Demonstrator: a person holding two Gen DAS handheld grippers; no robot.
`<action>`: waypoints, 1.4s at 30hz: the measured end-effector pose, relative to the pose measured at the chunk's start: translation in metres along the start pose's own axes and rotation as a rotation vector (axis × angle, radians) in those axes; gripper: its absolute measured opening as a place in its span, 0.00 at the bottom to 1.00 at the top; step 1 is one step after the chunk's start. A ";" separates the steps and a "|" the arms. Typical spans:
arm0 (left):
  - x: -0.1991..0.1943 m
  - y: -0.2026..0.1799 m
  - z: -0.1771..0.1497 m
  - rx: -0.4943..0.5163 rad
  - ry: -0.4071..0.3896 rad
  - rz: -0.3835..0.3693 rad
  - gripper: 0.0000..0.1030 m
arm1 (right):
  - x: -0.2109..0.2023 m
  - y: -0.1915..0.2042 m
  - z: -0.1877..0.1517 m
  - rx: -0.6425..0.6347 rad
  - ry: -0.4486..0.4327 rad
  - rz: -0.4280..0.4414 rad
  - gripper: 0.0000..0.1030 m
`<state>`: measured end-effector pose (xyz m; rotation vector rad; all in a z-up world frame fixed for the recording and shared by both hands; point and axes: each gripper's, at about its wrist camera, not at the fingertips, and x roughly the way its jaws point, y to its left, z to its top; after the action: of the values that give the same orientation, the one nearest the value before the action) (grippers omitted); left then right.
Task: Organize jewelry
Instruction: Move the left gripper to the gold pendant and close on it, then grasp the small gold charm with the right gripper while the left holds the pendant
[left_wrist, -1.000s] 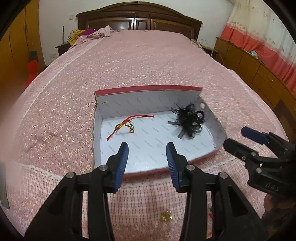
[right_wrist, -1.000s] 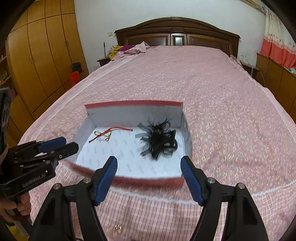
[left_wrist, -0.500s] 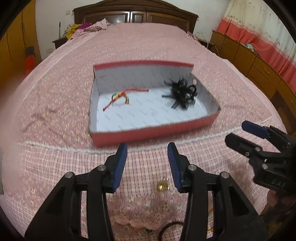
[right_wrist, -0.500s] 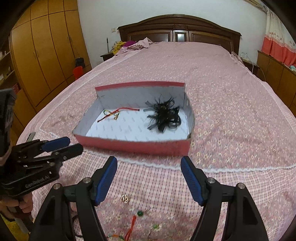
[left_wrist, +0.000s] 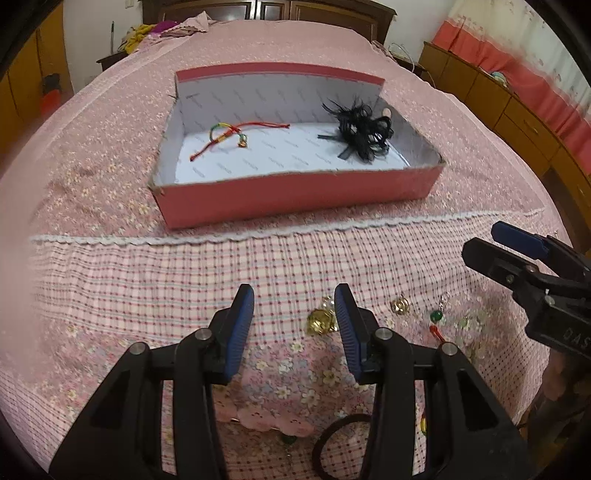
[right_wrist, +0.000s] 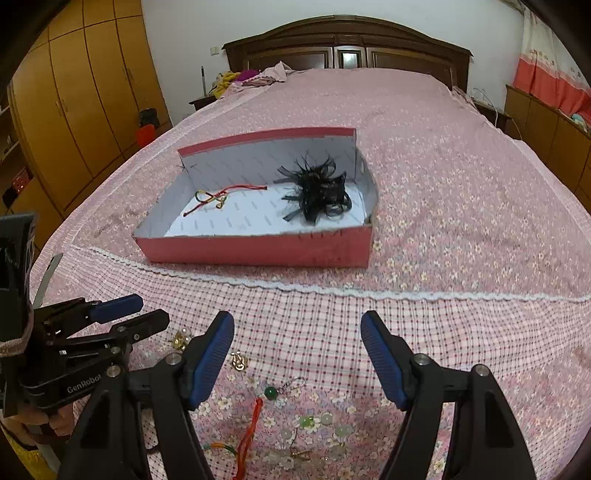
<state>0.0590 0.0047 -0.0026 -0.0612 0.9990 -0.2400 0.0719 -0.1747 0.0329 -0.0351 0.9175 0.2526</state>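
Both sets of fingers are empty right now. My left gripper (left_wrist: 293, 325) has its blue pads parted about a third of the way, nothing between them, hanging just above the checked hem of the bedspread (left_wrist: 147, 288). My right gripper (right_wrist: 297, 362) stands much wider, also holding nothing and touching nothing.

Closest to me, the loose jewelry lies scattered on the near edge of the bed, which I take to be the pile I sort from. A gold trinket (left_wrist: 320, 320) sits just beside my left gripper's right pad, so that looks like the next pick; the narrow opening suits something that small. A second gold piece (left_wrist: 400, 305) lies a little further right, then a green bead with a charm (right_wrist: 271, 392), a red cord (right_wrist: 249, 432) and some pale beads (right_wrist: 314, 424) under my right gripper. A black hair tie (left_wrist: 332, 439) lies at the bed's edge.

Further out, past the lace seam, the red box (left_wrist: 295, 195) sits open-topped. Inside, a red braided bracelet (left_wrist: 229, 138) lies on its left, a black ribbon tangle (left_wrist: 364, 131) on its right, well apart, as if sorted by kind.
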 end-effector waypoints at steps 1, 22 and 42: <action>0.002 -0.002 -0.001 0.003 0.003 -0.004 0.36 | 0.001 0.000 -0.002 0.003 0.001 -0.003 0.71; 0.029 -0.017 -0.016 0.048 0.023 0.056 0.30 | 0.016 -0.003 -0.024 0.035 0.048 -0.005 0.71; 0.010 -0.004 -0.016 0.016 -0.017 0.065 0.08 | 0.021 0.005 -0.027 0.028 0.062 0.030 0.71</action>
<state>0.0500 -0.0002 -0.0194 -0.0162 0.9807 -0.1873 0.0620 -0.1692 0.0004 -0.0033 0.9835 0.2672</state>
